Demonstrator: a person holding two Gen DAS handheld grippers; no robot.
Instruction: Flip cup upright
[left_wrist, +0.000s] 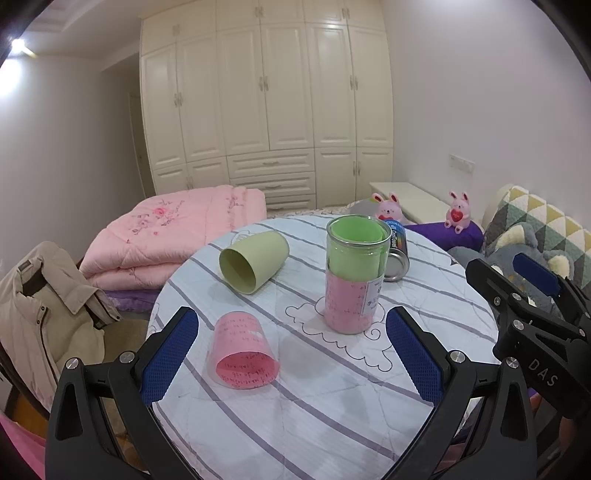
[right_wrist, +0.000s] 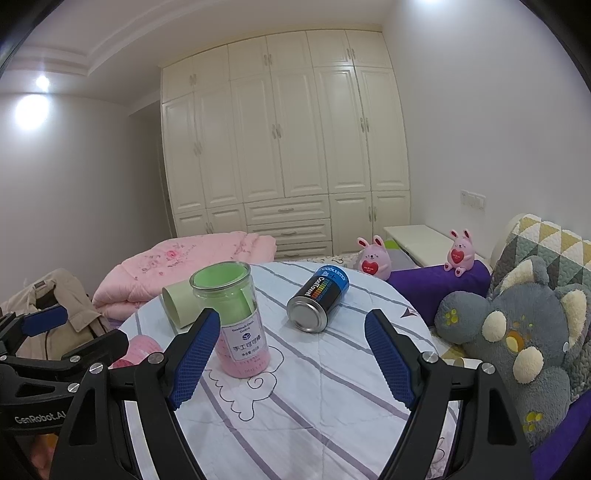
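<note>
My left gripper (left_wrist: 291, 350) hung wide apart and empty over the near edge of the round table (left_wrist: 332, 424), its blue pads (left_wrist: 170, 354) framing the striped cloth. My right gripper (right_wrist: 291, 354), its fingers likewise spread and holding nothing, hovered beside it, aimed toward the table's middle.

Nearest the left jaws lay the pink cup (left_wrist: 242, 350), tipped on its side with its mouth turned toward me, just inside and ahead of the left pad and clear of both pads. Nothing had been gripped; by my reading this was the approach, before any cup was taken. The next move called for closing the gap, setting the pads on either side of the wall of whichever cup was chosen, then rolling the wrist to stand it on its base.

Further back on the left lay a pale green cup (left_wrist: 255, 260), also on its side, mouth facing me, well apart from both grippers. A tall clear jar (left_wrist: 356, 273), already upright and lined with green and pink paper, stood near mid-table between my two lines of sight. Behind it a blue-and-black can (right_wrist: 317, 299) rested on its side, closest to the right jaws' reach.

Beyond the table sat a folded pink quilt (left_wrist: 173, 236) and cream wardrobes (left_wrist: 266, 99).
</note>
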